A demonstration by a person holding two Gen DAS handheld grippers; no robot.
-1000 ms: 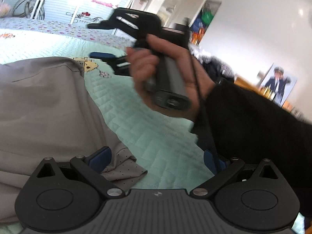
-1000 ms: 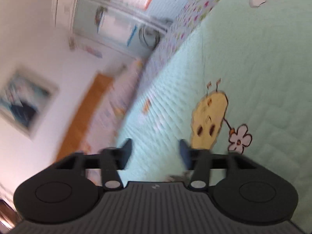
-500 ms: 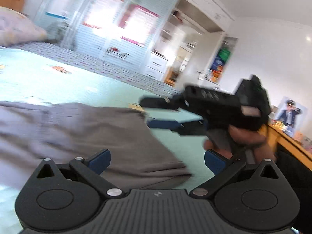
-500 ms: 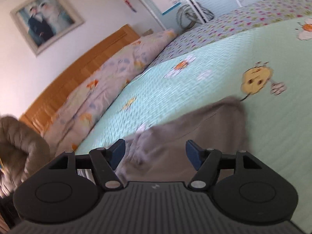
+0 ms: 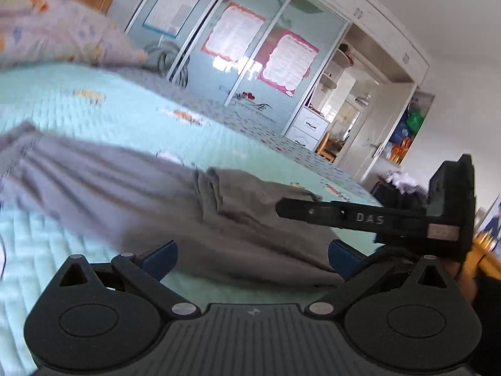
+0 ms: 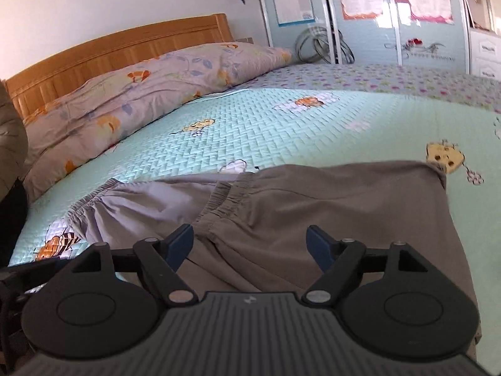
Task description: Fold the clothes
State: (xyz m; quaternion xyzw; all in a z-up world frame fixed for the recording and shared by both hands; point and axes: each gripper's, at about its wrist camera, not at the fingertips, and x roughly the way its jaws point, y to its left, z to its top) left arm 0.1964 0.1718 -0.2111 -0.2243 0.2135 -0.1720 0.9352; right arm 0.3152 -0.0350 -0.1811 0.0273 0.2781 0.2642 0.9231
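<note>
Behind the bed (image 6: 281, 125) we see sliding wardrobe doors (image 5: 250, 47) hung with pink-bordered posters. Only our right-wrist view shows the ribbed wooden headboard (image 6: 109, 47) and the long floral pillow (image 6: 141, 87) beneath it, well ahead of the right tongs (image 6: 250, 244); only our left-wrist view shows the open shelving (image 5: 338, 94) and the right tool's black arm lettered "DAS", just right of the left tongs (image 5: 250, 257). Both tongs are released: the left pair's blue pads stand wide with nothing pressed between them, and the right pair's jaws are opening, empty, above the cloth. The grey trousers (image 6: 313, 213) lie flat on the bed directly ahead of and under both tongs. They are folded, so that a gathered elastic waistband (image 6: 225, 200) sits mid-cloth ahead of the right tongs, with a paler grey layer to its left. Their fabric is smooth and matte; the mint bedspread is quilted in a zigzag weave with cartoon bees and flowers.
</note>
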